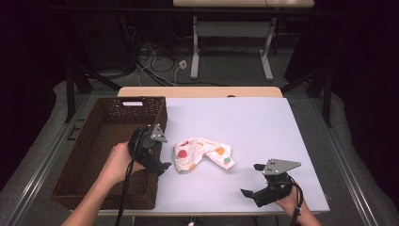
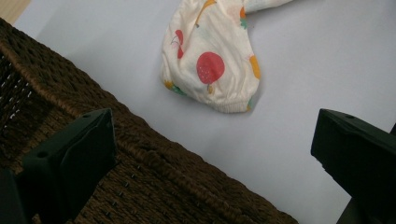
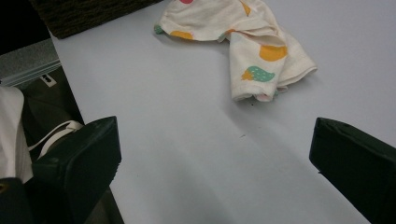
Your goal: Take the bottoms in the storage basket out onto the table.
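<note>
Both grippers, left (image 1: 160, 155) and right (image 1: 254, 181), jaws spread empty, hover over the pale table (image 1: 254, 122) flanking a crumpled cloth (image 1: 202, 153).

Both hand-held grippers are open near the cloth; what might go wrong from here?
1. The left hand-held gripper hangs right at the basket rim, so a jaw may catch the weave.
2. The cloth lies crumpled, so a pinch may take one fold and let the rest drag.

Each black hand-held gripper (image 1: 251, 180) carries a grey three-cornered plate and black cable.
</note>
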